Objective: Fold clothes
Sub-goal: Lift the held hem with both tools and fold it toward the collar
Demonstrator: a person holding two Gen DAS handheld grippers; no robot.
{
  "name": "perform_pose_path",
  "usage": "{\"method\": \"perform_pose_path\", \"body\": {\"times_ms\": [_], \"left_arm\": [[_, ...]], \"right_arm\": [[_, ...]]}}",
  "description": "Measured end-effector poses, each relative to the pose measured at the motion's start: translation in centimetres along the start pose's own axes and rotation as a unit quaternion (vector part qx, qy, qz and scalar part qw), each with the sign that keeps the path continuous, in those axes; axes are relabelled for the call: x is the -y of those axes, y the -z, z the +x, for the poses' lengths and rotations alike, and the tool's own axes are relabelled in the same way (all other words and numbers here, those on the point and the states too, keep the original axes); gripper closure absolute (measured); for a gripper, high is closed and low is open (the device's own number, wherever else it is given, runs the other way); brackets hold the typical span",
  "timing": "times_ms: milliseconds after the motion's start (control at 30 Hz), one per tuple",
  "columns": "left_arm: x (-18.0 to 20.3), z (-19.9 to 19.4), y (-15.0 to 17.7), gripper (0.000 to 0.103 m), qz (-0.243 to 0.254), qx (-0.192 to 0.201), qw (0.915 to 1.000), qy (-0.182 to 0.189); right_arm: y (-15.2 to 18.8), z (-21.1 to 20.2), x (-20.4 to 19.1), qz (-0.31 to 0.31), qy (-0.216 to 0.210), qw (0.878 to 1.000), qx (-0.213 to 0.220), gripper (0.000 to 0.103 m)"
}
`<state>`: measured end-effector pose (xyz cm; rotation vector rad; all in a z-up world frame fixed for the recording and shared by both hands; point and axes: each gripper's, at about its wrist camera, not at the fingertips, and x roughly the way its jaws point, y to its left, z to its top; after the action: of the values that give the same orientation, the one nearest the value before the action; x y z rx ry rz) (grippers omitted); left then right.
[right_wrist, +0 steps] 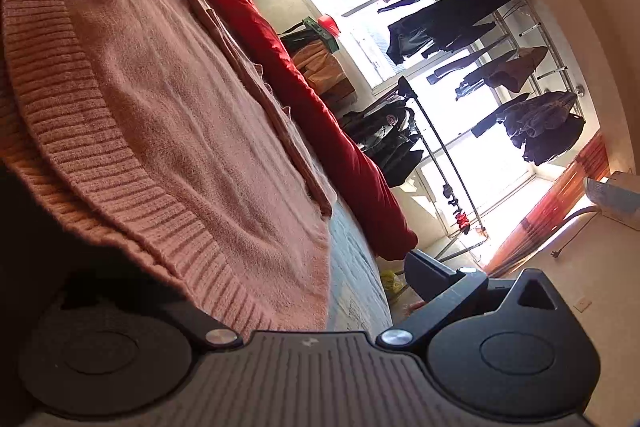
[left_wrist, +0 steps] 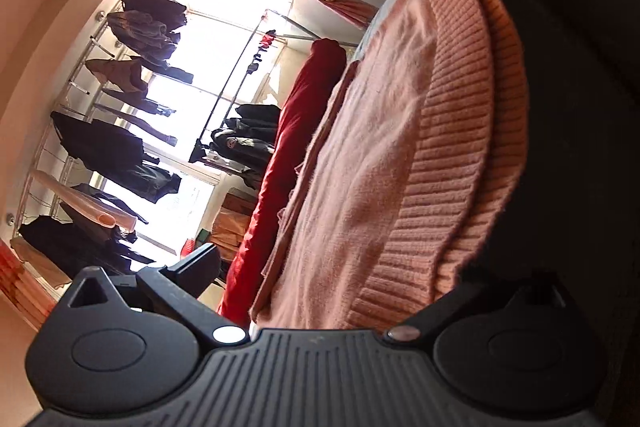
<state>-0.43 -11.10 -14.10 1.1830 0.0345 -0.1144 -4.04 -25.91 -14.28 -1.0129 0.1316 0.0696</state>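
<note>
Spreading wide, my left gripper [left_wrist: 332,267] and right gripper [right_wrist: 288,267] each straddle the ribbed hem of the pink knit sweater [left_wrist: 380,155], their jaws parted with the fabric between them. One finger [left_wrist: 200,263] shows clear of the cloth; the other is hidden beneath it. The sweater lies flat on the bed beside a red blanket [right_wrist: 304,83], dark clothes [right_wrist: 452,23] hanging by the window.

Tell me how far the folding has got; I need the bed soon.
Done: nothing clearly finished. In hand: the pink sweater lies spread on the bed, ribbed hem toward both grippers; whether they grip it cannot be told. Left: its folds, and the red garment beyond.
</note>
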Motion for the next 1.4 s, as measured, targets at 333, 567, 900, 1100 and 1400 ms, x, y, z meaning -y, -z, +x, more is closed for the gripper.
{"method": "perform_pose_path", "body": {"times_ms": [333, 567, 900, 1100, 1400], "left_arm": [[0.2, 0.1, -0.3, 0.000, 0.098, -0.006, 0.9944, -0.040], [-1.7, 1.8, -1.6, 0.000, 0.120, -0.012, 0.9909, -0.060], [-7.1, 6.6, -2.5, 0.000, 0.079, -0.034, 0.9939, -0.068], [-7.6, 9.9, -2.4, 0.000, 0.090, -0.046, 0.9900, -0.098], [-9.3, 14.6, -1.0, 0.000, 0.067, -0.083, 0.9866, -0.123]], "right_arm": [[-0.5, -0.2, 1.8, -0.002, 0.010, 1.000, 0.010, 0.000], [-1.9, 0.5, 3.0, -0.017, 0.038, 0.999, 0.023, 0.000], [-4.2, 4.5, 5.6, -0.010, 0.056, 0.998, 0.031, 0.000], [-5.7, 8.1, 6.4, -0.006, 0.075, 0.997, 0.031, 0.000], [-7.3, 13.5, 6.1, -0.023, 0.070, 0.996, 0.046, 0.000]]}}
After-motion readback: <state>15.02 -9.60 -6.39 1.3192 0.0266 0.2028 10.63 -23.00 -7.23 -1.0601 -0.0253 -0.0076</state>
